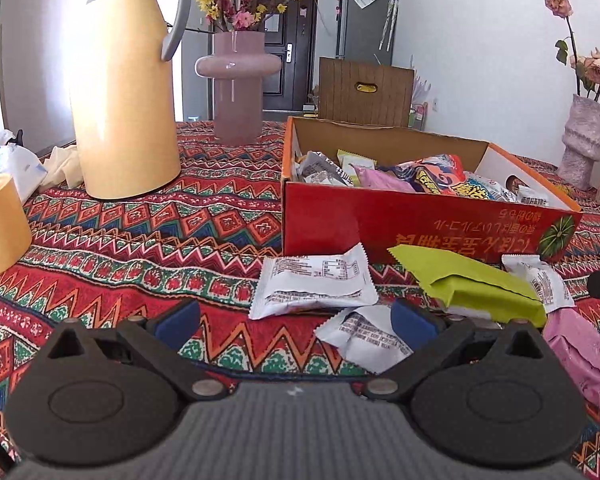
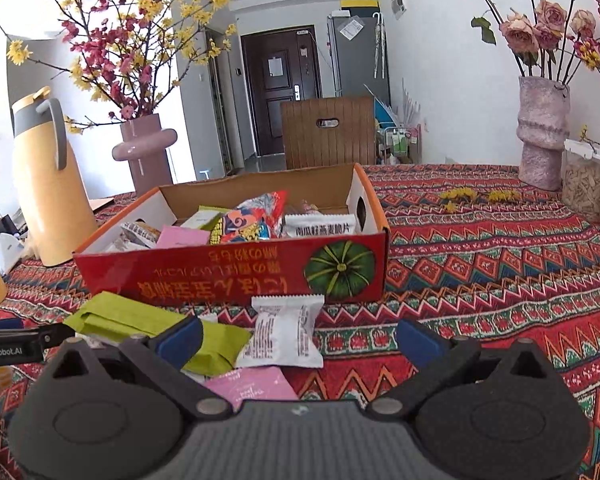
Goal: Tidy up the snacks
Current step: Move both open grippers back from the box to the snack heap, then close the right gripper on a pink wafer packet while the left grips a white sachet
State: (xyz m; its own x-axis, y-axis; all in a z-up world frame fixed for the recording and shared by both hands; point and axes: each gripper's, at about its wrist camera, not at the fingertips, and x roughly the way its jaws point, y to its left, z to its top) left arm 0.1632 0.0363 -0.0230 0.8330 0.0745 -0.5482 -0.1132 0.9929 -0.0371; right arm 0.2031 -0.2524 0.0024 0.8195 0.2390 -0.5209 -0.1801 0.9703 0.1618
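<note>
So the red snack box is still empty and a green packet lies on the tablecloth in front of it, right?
Not quite. The red snack box is not empty: the right wrist view shows several packets already inside it. The rest holds: a green packet lies on the tablecloth in front of the box.

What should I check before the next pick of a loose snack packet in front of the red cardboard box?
1. Left gripper open, empty: ok.
2. Right gripper open, empty: ok.
3. Loose white foil packet within the right gripper's opening: ok.
4. Red cardboard box open on top: ok.
5. Free room in the box: cannot tell, snacks fill it.
6. Lime-green flat packet clear of the white one: not ok, they touch.
</note>
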